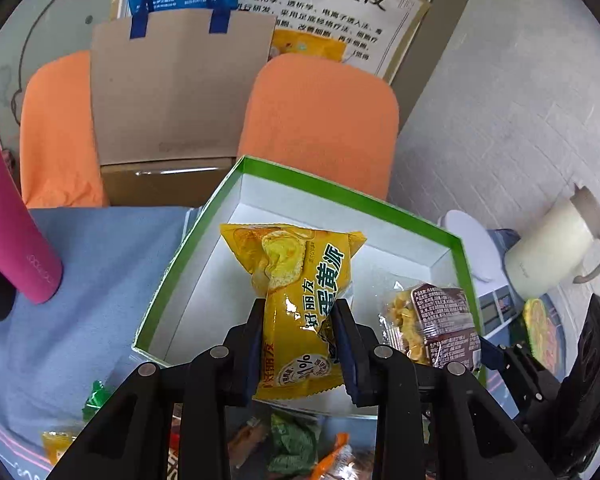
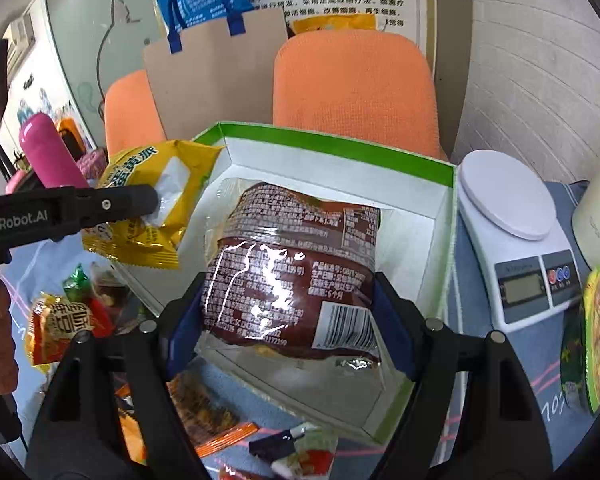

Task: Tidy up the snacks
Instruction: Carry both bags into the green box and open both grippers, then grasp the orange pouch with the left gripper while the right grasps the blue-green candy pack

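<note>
A pink bottle (image 1: 18, 216) is seen at the worktop's left edge. The yellow pie packet (image 1: 300, 300) is gripped by the left claw (image 1: 300, 344) over the green-rimmed box (image 1: 180, 264), whose white floor is bare. The brown snack packet (image 2: 296, 272) is clamped by the right claw (image 2: 288, 328) above the box's right side. A white scale (image 2: 512, 220) is placed just beside the box.

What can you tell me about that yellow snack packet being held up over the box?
The yellow snack packet is a glossy plastic pillow wrapper with crimped ends, printed with Chinese lettering and a picture of a cream-filled cake. The left tool pinches it near its lower half, so it stands roughly upright, above the near left edge of the green-rimmed white box. Only the tool's pads touch it.
</note>
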A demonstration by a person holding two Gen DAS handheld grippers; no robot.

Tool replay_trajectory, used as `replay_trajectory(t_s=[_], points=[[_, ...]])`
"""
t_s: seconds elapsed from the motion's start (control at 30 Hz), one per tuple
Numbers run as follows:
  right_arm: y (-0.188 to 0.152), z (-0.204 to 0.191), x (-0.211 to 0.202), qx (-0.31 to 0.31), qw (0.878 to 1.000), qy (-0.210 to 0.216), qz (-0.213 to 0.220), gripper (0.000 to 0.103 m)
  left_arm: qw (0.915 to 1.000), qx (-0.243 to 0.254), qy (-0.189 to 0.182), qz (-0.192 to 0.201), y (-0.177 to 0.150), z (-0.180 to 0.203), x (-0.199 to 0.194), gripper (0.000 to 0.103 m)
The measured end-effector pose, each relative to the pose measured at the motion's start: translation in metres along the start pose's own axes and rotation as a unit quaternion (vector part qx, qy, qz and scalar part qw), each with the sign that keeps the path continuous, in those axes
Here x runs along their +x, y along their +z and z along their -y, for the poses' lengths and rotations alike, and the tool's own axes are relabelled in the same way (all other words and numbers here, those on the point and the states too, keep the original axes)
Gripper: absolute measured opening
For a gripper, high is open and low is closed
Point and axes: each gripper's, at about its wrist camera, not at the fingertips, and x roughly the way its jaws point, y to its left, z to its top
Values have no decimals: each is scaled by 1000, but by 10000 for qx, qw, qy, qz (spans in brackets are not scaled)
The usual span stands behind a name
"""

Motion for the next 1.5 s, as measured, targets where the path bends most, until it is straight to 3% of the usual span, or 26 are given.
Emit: replay_trajectory(t_s=[0.17,0.4,0.6,0.63,0.67,0.73,0.8,0.9,1.17,1.37,1.5], points=[[-6,-3,14,-159,9993,-142,-315,79,9994,-28,92,-337,-13,-7,20,33],[-8,4,8,-127,9976,-142,-662,79,9992,294,1,-287,-38,0,7,34],[-14,3,2,-201,9973,-86,-696,80,9989,443,-92,-132,-60,6,-15,35],[-15,2,1,-265,9974,-90,-664,81,9990,441,-61,-12,-58,6,-20,43],[-16,0,-2,-355,9975,-169,-579,82,9990,426,35,85,-56,6,-26,72],[-19,-3,-9,-545,9970,-378,-394,95,9980,344,456,288,-51,6,-40,101],[-23,-5,-26,-687,9963,-506,-62,102,9967,376,501,515,-48,5,-55,101],[-27,-7,-57,-687,9950,-626,375,102,9963,273,351,741,-51,0,-82,101],[-59,-28,-140,-407,9911,-305,1229,102,9909,430,161,1265,-95,2,-149,101],[-105,-38,-170,-222,9891,-177,1448,102,9899,282,-30,1391,-155,-8,-173,101],[-148,-40,-161,-122,9920,-9,1254,102,9932,290,-155,1115,-197,-14,-167,101]])
